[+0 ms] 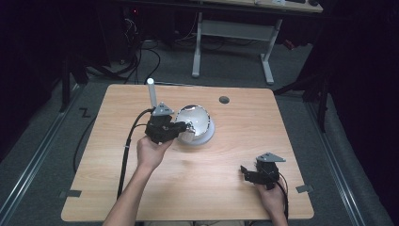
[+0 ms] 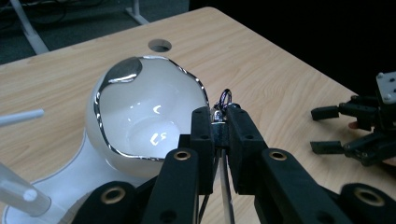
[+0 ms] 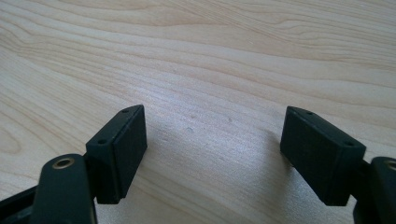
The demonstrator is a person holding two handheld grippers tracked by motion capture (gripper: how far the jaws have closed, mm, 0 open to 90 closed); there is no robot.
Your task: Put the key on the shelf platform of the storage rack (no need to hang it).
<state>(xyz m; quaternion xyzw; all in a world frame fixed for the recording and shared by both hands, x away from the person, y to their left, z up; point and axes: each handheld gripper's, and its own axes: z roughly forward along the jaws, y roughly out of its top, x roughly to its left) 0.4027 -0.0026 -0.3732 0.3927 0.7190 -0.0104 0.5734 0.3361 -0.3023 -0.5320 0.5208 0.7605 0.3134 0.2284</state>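
Observation:
A white egg-shaped bowl (image 1: 197,120) (image 2: 140,107) with a silver rim sits on a white base (image 1: 207,136) at the table's middle. My left gripper (image 1: 185,127) (image 2: 218,128) hovers at the bowl's near rim, shut on a small shiny metal piece (image 2: 223,103) with a loop on top; a thin strand (image 2: 225,186) hangs below the jaws. My right gripper (image 1: 244,172) (image 3: 212,149) rests low over the table at the front right, open, with bare wood between its fingers. It also appears in the left gripper view (image 2: 324,130).
A white upright post (image 1: 151,94) stands behind the left gripper, beside the bowl. A round hole (image 1: 224,100) (image 2: 160,45) is in the wooden table (image 1: 235,150) near its far edge. A desk frame (image 1: 233,42) stands on the floor beyond.

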